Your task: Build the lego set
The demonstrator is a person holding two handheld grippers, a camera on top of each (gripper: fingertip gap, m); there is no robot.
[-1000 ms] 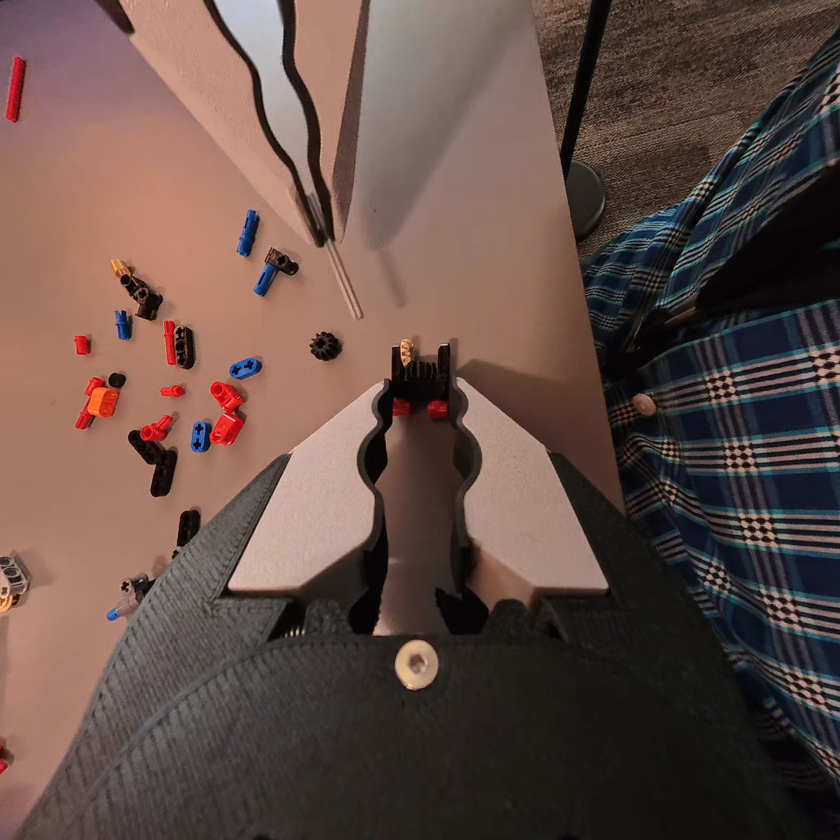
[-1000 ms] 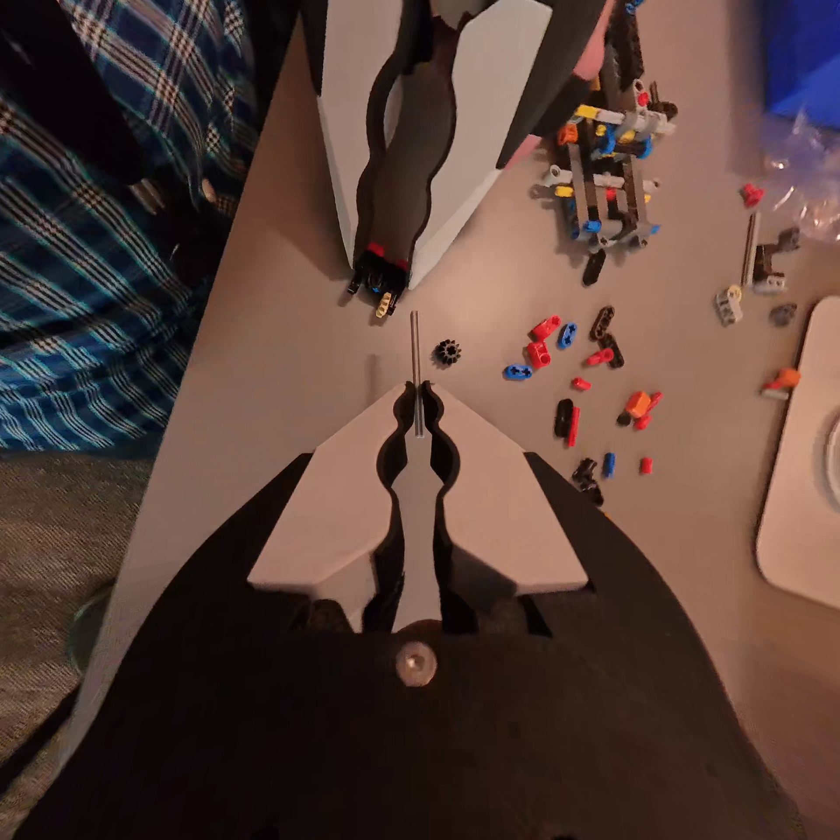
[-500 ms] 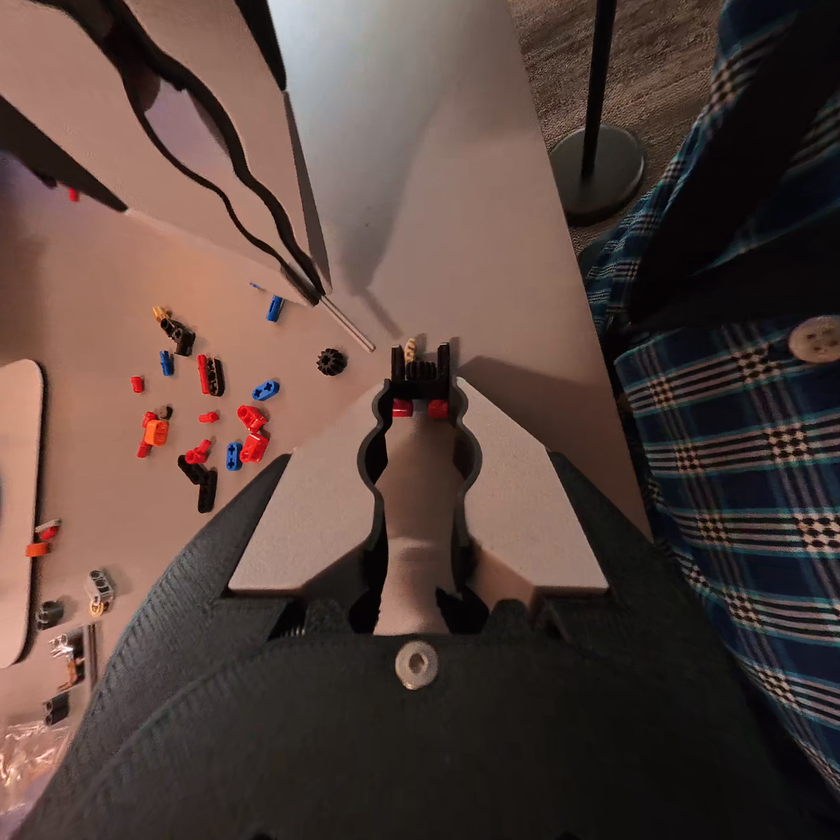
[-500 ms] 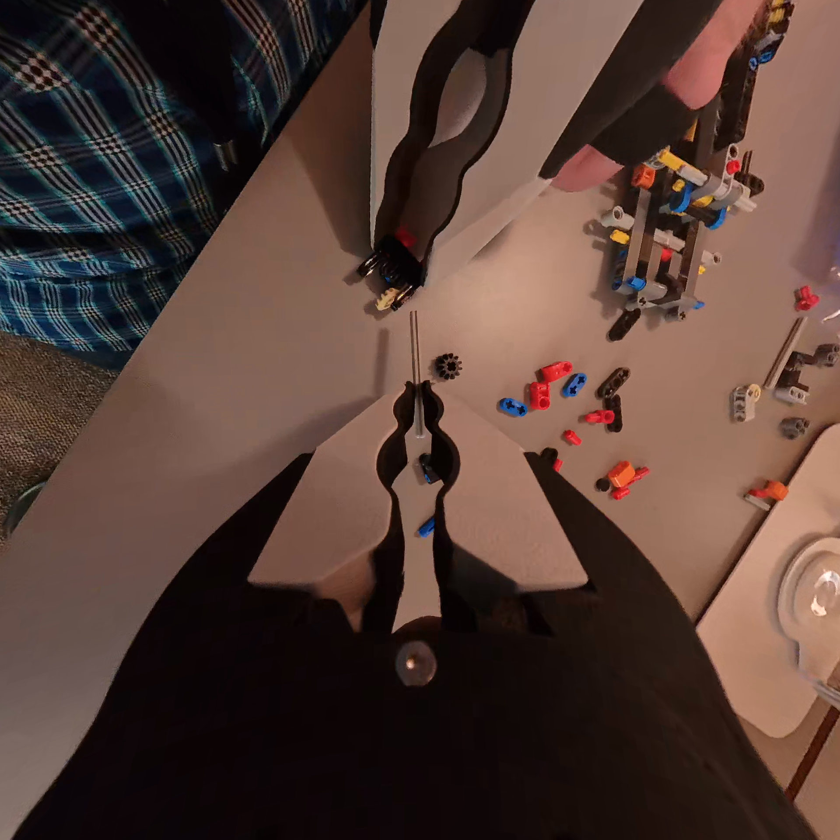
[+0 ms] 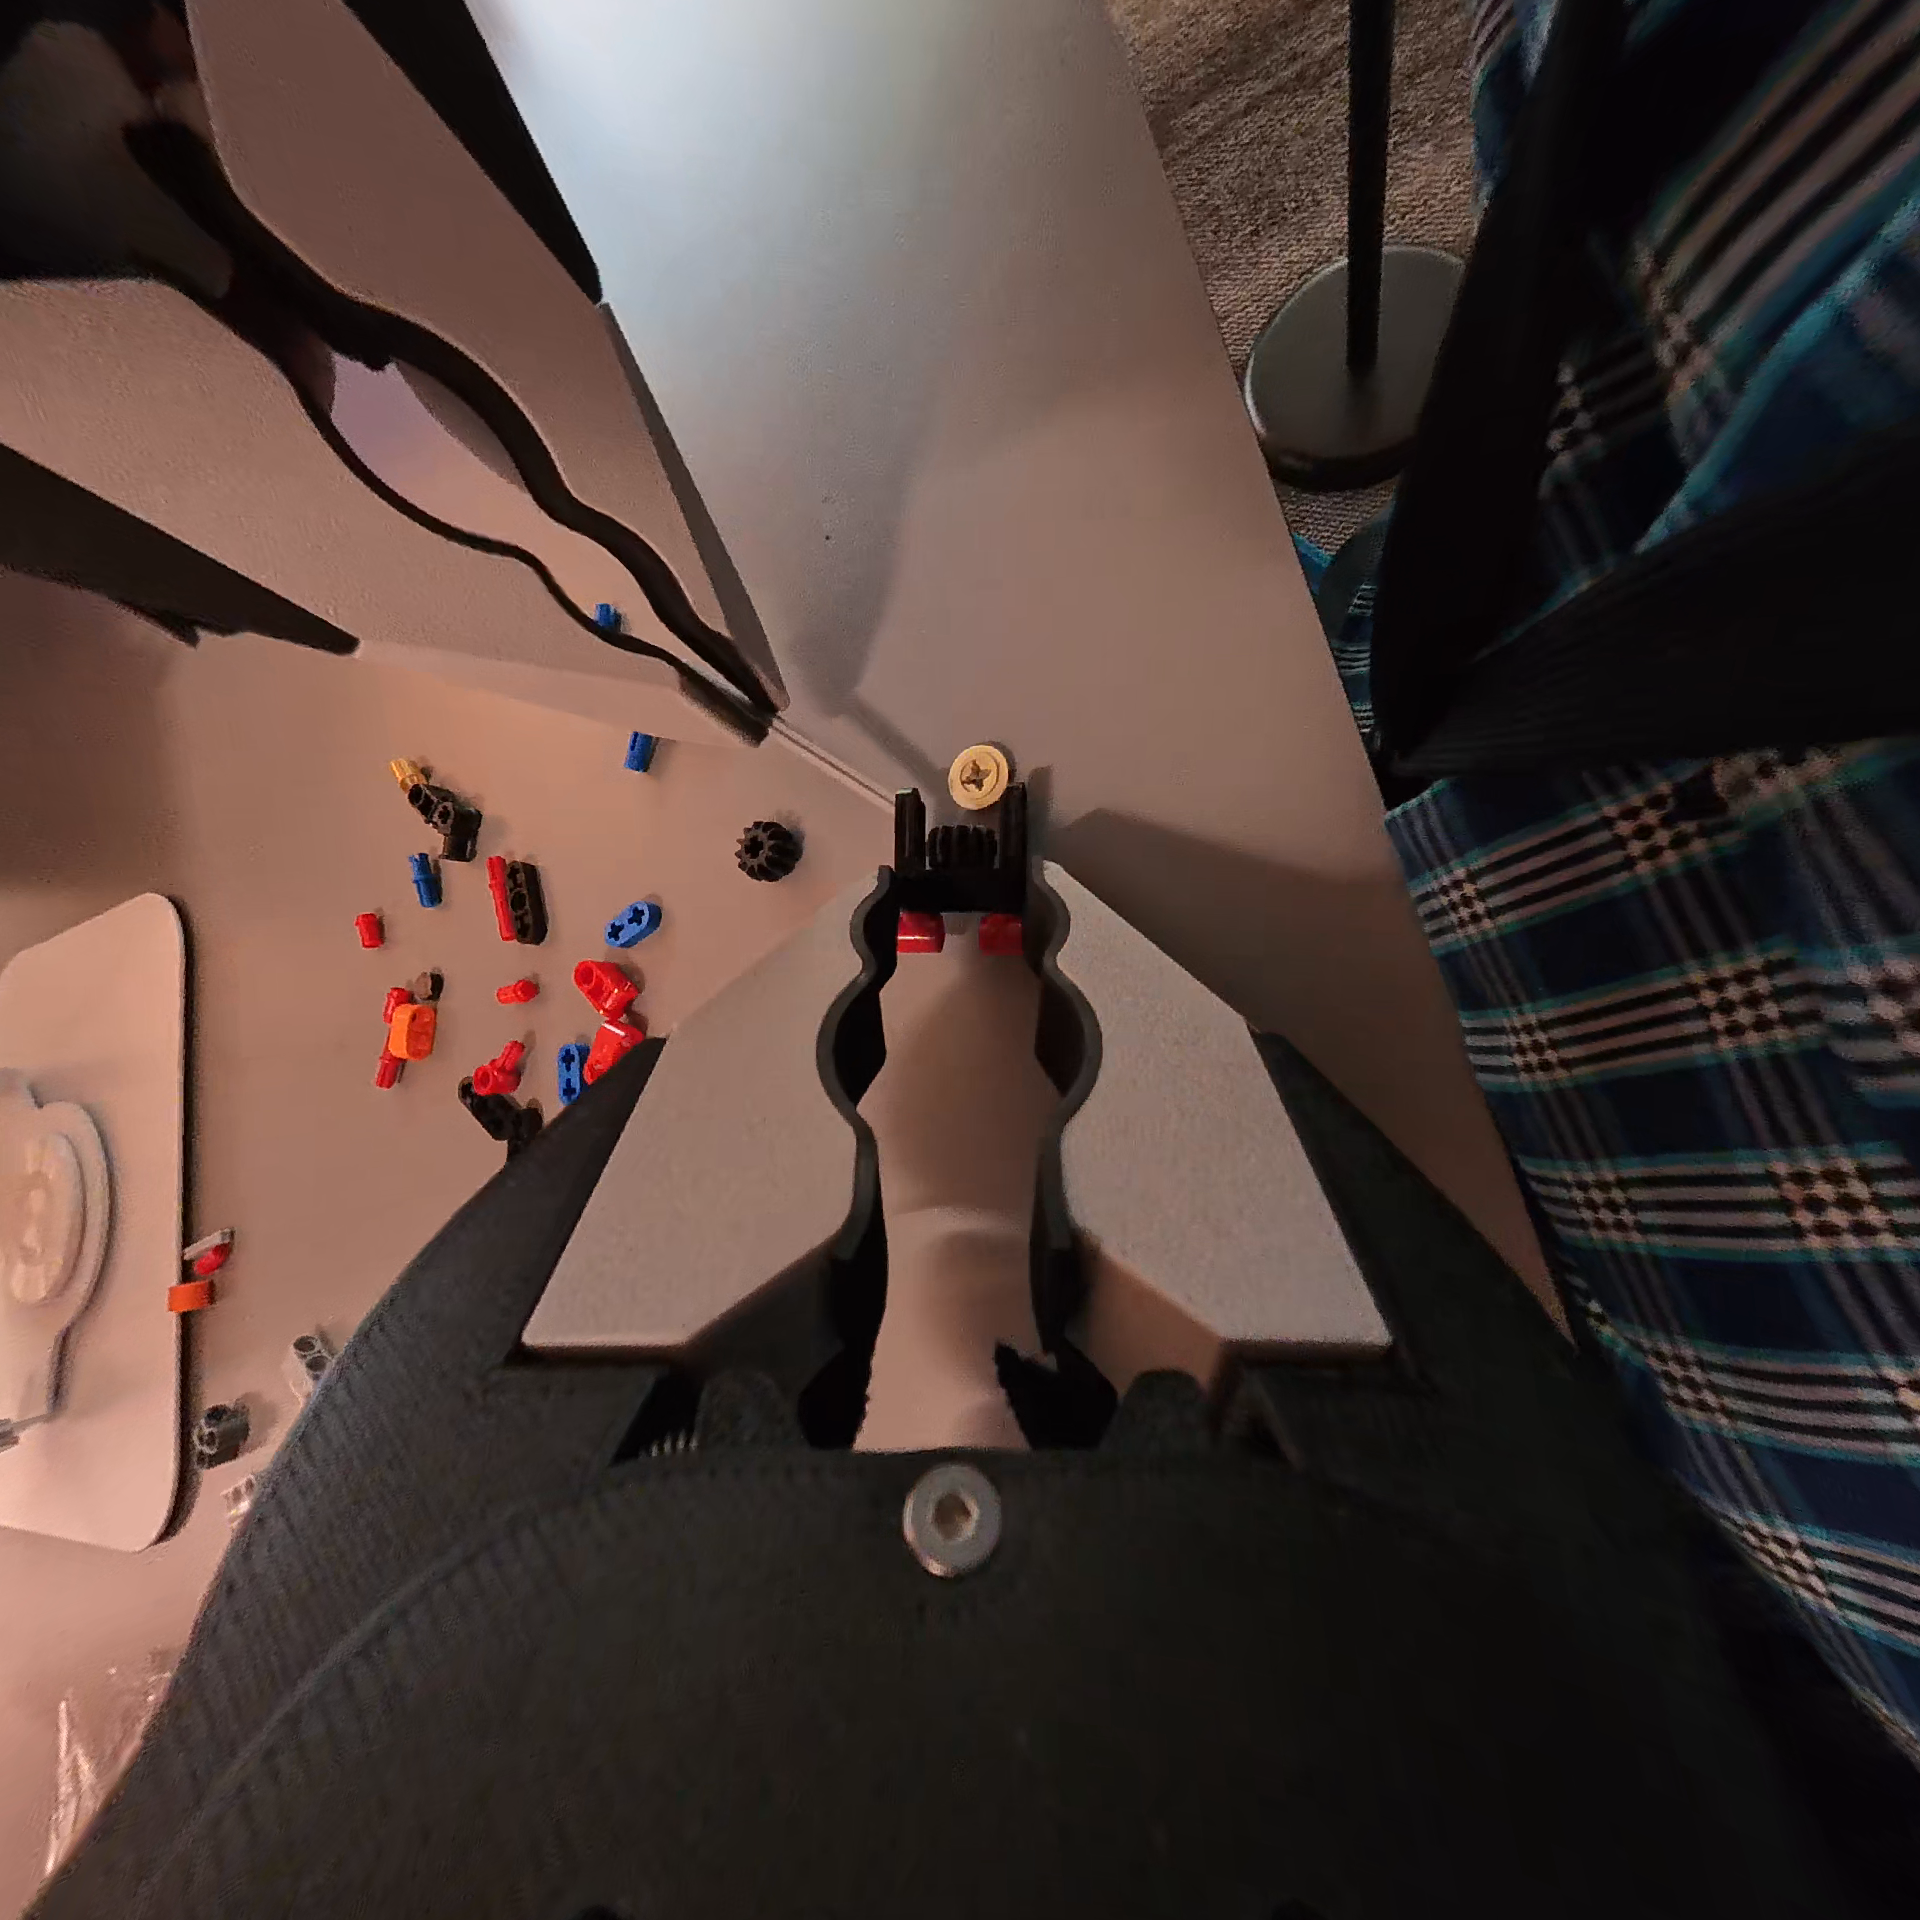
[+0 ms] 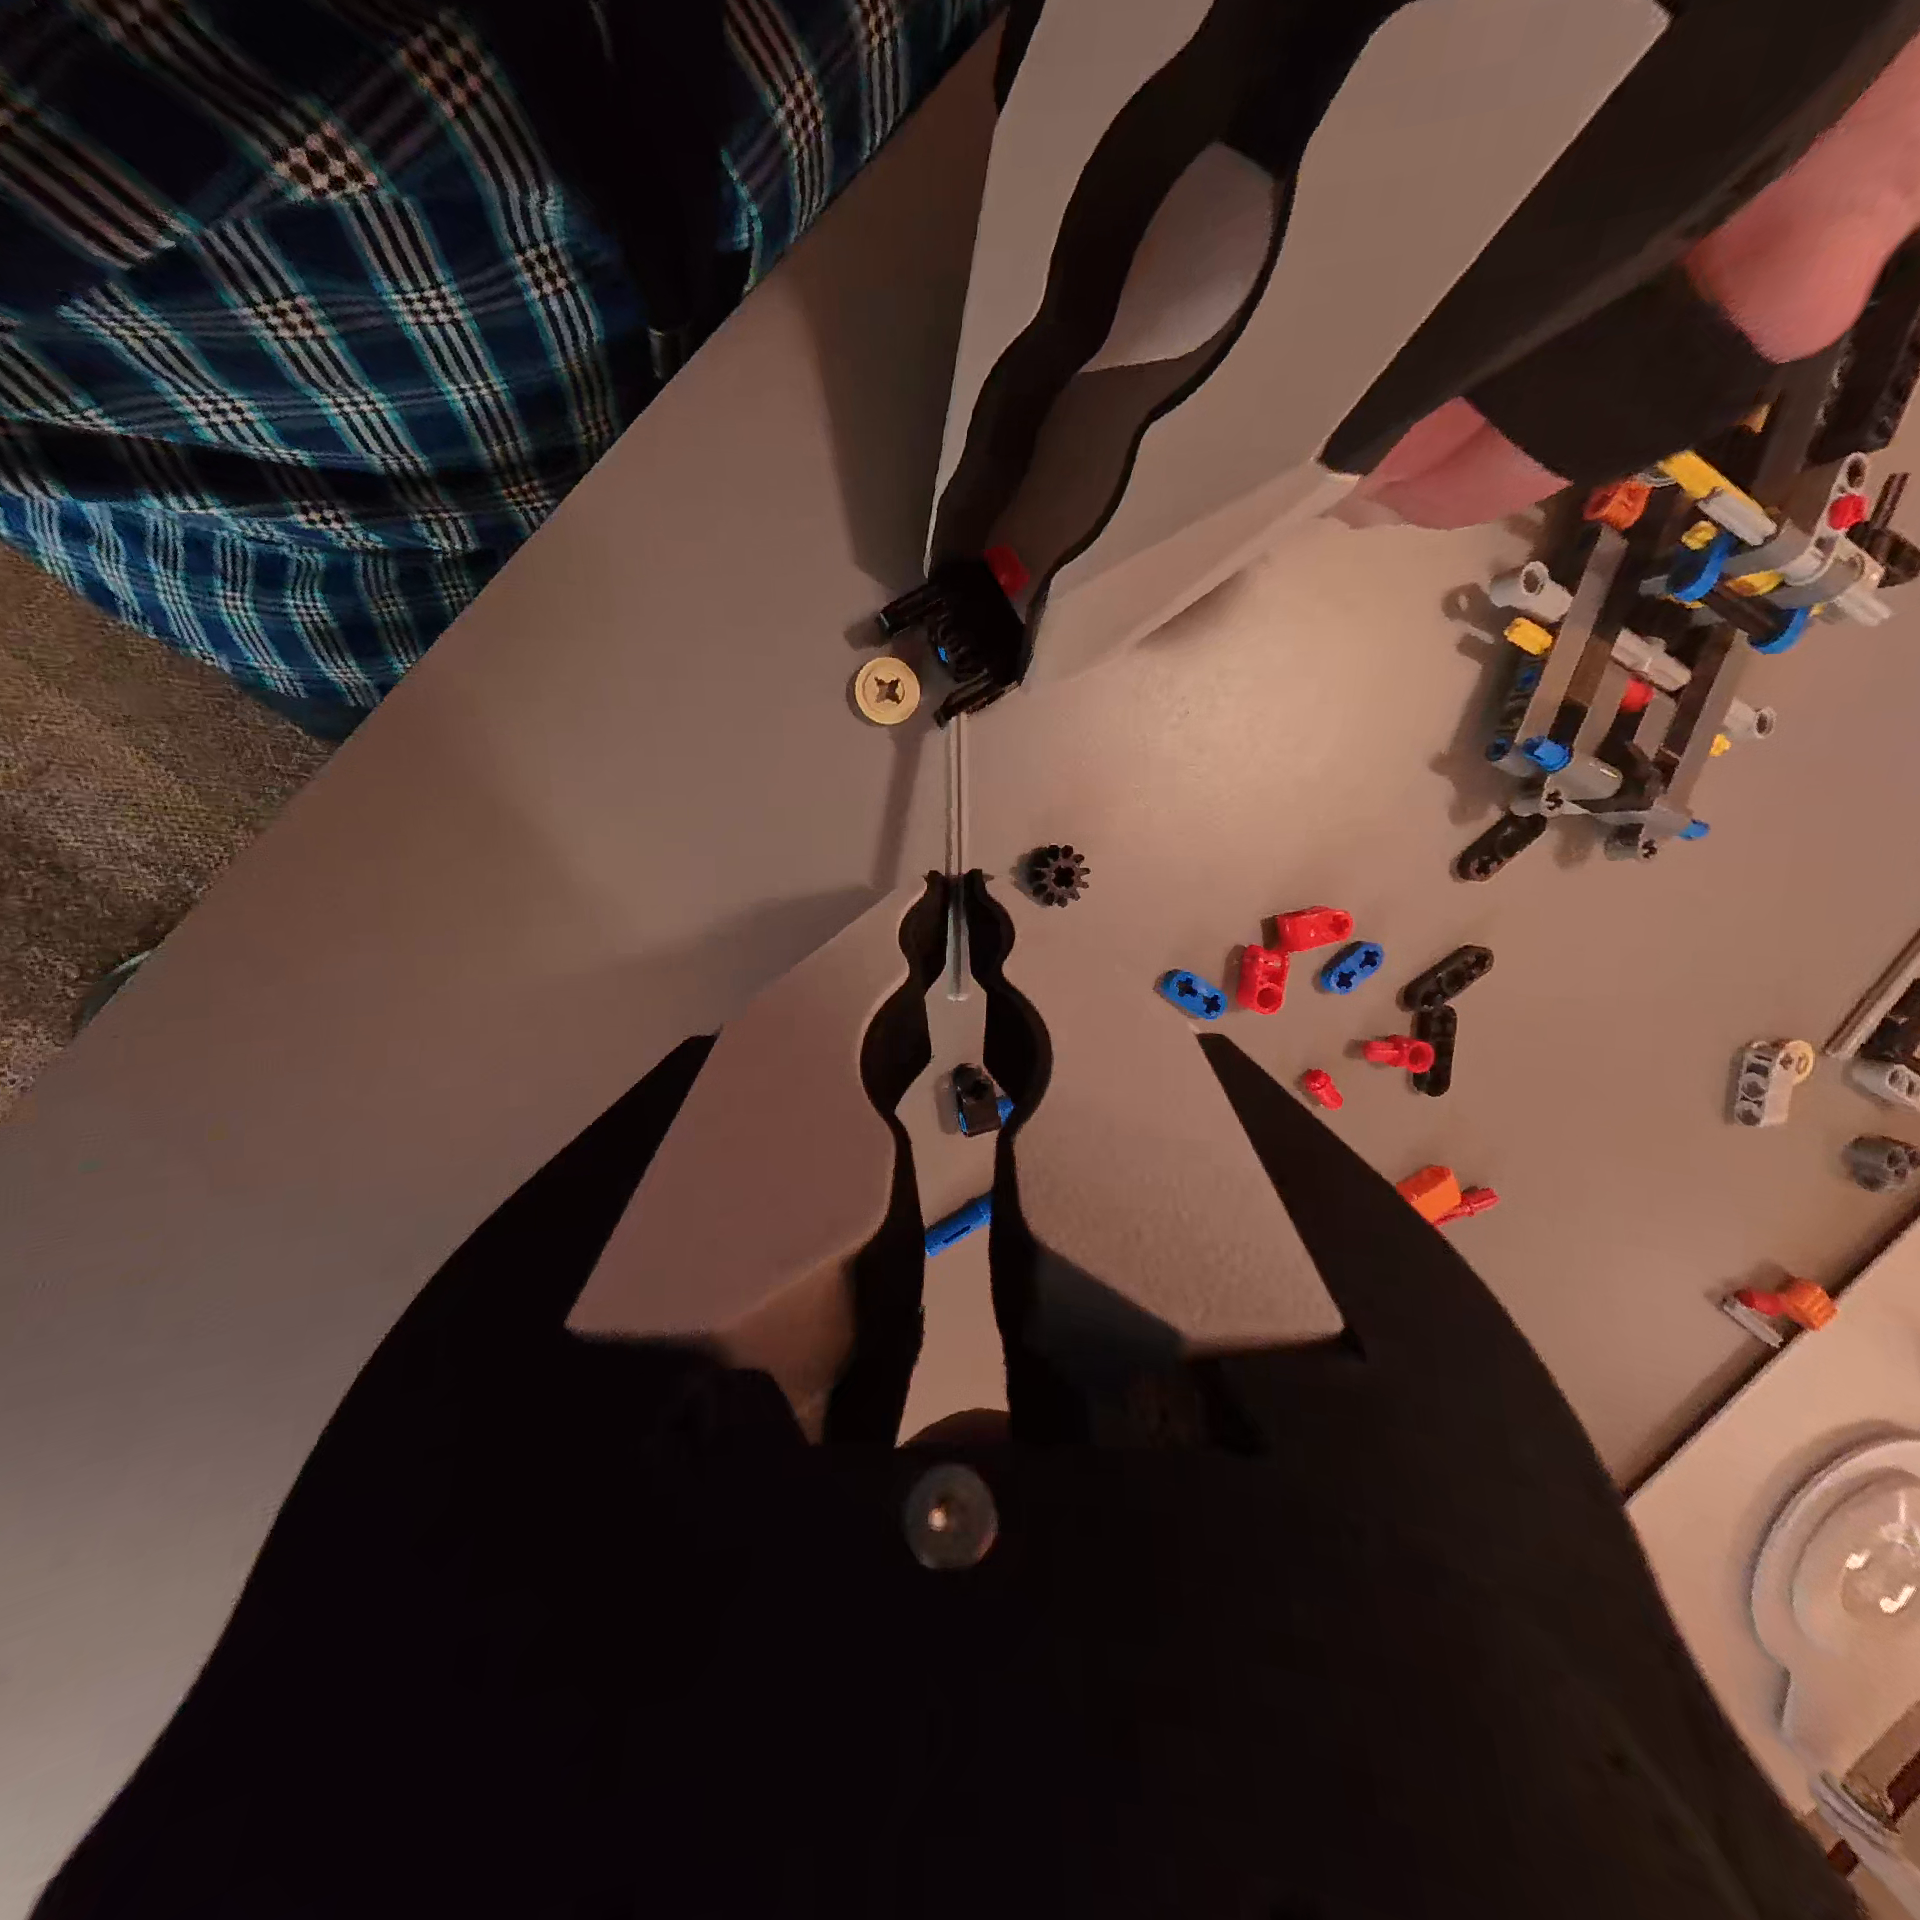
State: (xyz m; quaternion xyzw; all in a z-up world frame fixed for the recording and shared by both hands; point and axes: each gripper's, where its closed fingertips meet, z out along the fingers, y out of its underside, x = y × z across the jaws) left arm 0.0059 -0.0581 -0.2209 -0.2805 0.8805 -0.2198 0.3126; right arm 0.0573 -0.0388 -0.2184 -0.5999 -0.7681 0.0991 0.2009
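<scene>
While the left gripper (image 5: 961, 894) clamps a small black forked lego sub-assembly with red pins (image 5: 958, 868) just above the pale tabletop (image 5: 935, 416), its prongs face outward — likely to present a hole. A tan round gear (image 5: 979, 774) sits beside it.

In the right wrist view, the right gripper (image 6: 958, 883) is closed on a thin grey axle (image 6: 955, 800), tip nearly touching the assembly — apparently lined up for insertion. A black loose cog (image 6: 1057, 875) lies nearby.

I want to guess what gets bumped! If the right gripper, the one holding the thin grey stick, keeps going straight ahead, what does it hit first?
Probably the black piece held by the left gripper. The stick points straight at it.
</scene>
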